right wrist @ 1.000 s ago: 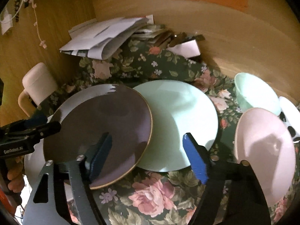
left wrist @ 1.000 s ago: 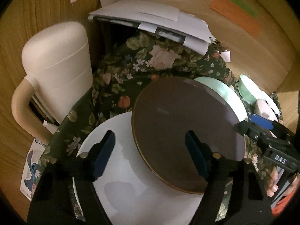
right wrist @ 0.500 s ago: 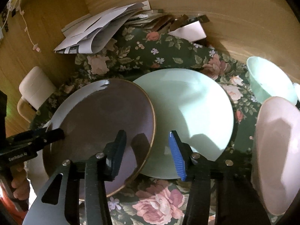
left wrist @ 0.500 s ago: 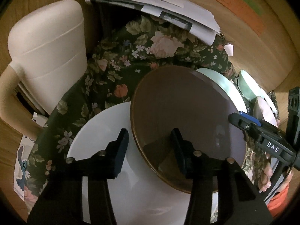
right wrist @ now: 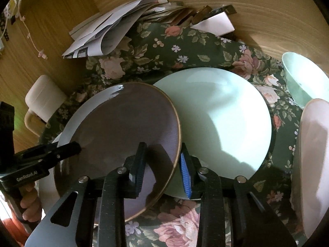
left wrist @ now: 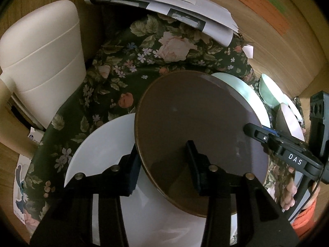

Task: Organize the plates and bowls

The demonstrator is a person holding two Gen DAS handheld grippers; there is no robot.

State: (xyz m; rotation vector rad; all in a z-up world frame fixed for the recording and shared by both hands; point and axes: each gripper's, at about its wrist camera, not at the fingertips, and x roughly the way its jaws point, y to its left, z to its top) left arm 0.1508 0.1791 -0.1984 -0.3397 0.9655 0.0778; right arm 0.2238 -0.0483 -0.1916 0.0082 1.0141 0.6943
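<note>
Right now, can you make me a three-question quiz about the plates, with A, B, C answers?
1. Where does the brown plate lie?
A. across the white plate and the green plate
B. inside a bowl
C. on the papers

2. What colour is the bowl by the wall?
A. red
B. pale green
C. black

3. What is the right gripper doing?
A. pointing at the ceiling
B. holding a cup
C. gripping the brown plate's rim

Answers: 1 A, it overlaps both; 2 B, it looks mint; 3 C, its fingers straddle the rim.

Bare floral cloth [right wrist: 185, 47] behind the plates lies open (paper stack [right wrist: 107, 33] bounds its far edge).
</note>
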